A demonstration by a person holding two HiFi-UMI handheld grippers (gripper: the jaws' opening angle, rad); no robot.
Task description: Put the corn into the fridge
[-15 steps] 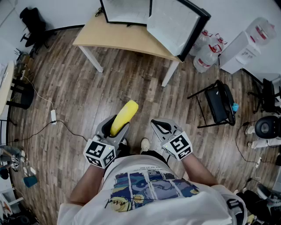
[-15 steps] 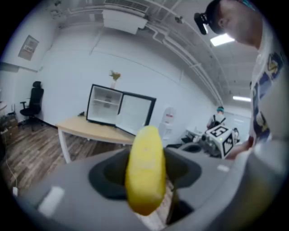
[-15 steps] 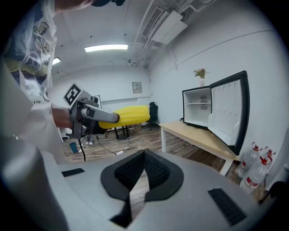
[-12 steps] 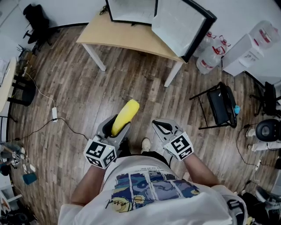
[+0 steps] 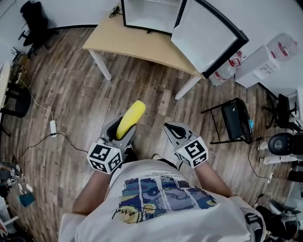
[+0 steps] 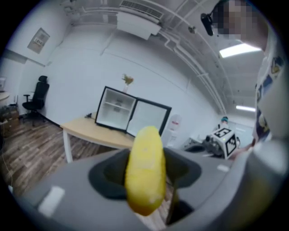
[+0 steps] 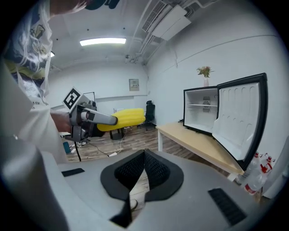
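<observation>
Two grippers sit low in front of my torso in the head view, both angled a bit downward. Left gripper (image 5: 124,133) is clenched on the corn (image 5: 131,118). The yellow cob sits between the jaws, its near end buried in the grip and the rest sticking out forward past the fingertips. In the left gripper view the cob fills the gap between the jaws and rises up the middle of frame. Right gripper (image 5: 176,133) is clenched with nothing in it; its black pads meet at the tips in a narrow V in the right gripper view. The two grippers are side by side, apart, not touching.

Corn is in the air over the wood floor (image 5: 85,90), well apart from the mini fridge (image 5: 150,14). That fridge stands on the far side of a light wooden table (image 5: 128,42), with the fridge door (image 5: 208,38) swung wide open to the right. The white interior with a shelf shows in the right gripper view, and a small plant (image 7: 205,72) sits on top.

Right of the table are water jugs (image 5: 227,71) and white boxes (image 5: 258,66), then a black folding chair (image 5: 236,118). A power strip (image 5: 52,126) with its cable lies on the floor at left. An office chair (image 5: 32,19) stands in the far left corner.
</observation>
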